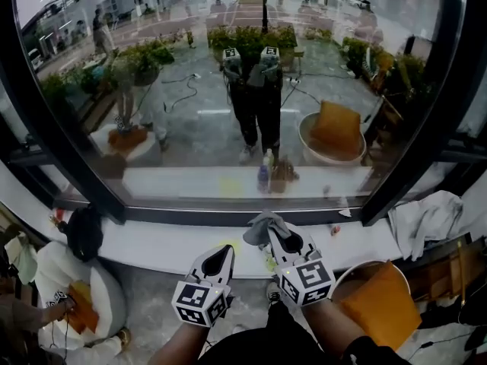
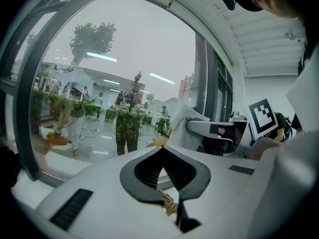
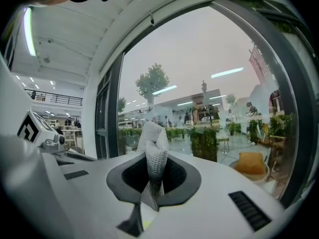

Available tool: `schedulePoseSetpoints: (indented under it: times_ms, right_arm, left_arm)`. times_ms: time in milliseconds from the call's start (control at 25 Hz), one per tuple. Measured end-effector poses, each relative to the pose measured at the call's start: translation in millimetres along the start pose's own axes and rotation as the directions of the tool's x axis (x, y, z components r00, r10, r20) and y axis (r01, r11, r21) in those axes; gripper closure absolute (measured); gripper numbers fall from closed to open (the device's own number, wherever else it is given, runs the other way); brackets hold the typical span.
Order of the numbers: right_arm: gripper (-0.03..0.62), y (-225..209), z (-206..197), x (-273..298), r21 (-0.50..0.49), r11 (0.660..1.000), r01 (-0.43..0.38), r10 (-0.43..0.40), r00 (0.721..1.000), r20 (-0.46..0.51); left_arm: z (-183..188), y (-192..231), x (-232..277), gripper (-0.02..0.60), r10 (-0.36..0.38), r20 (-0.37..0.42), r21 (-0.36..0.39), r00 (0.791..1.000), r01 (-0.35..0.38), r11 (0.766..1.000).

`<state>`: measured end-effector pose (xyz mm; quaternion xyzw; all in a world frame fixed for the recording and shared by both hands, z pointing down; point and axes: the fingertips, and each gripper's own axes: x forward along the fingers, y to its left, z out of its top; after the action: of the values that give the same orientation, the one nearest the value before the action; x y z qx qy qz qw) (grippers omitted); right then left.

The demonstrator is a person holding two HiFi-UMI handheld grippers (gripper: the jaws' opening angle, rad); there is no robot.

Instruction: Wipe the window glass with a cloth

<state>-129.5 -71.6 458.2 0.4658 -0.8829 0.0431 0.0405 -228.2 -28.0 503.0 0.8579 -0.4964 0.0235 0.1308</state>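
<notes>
The window glass (image 1: 228, 90) fills the head view, set in a black frame and full of reflections. My right gripper (image 1: 272, 233) is shut on a grey cloth (image 1: 261, 224), just above the white sill and short of the glass. In the right gripper view the cloth (image 3: 153, 153) stands up bunched between the shut jaws of that gripper (image 3: 151, 185). My left gripper (image 1: 222, 251) hangs beside it, a little lower and to the left, shut with nothing in it. The left gripper view shows its own tips (image 2: 160, 171) closed, with the right gripper (image 2: 209, 129) and the cloth (image 2: 182, 128) ahead.
A white sill (image 1: 167, 242) runs under the glass between slanting black frame posts (image 1: 76, 158) (image 1: 411, 143). A heap of white cloth (image 1: 426, 219) lies at the right. An orange cushion (image 1: 380, 306) sits low right and a black bag (image 1: 84, 230) at the left.
</notes>
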Motion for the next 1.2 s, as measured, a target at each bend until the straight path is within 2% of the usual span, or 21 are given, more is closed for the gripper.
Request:
schedulePoseSetpoints:
  times_ms: [560, 880, 1200]
  right_arm:
    - [0.553, -77, 47, 107, -0.047, 0.991, -0.128, 0.130, 0.991, 0.040]
    - [0.553, -107, 91, 147, -0.130, 0.983, -0.131, 0.145, 0.984, 0.107]
    - [0.553, -103, 125, 176, -0.183, 0.974, -0.133, 0.164, 0.973, 0.163]
  left_arm:
    - [49, 35, 116, 0.574, 0.127, 0.041, -0.009, 0.991, -0.126, 0.992]
    - [76, 44, 156, 0.574, 0.198, 0.074, -0.004, 0.977, -0.198, 0.980]
    - [101, 58, 166, 0.574, 0.229, 0.113, 0.024, 0.967, -0.233, 0.972]
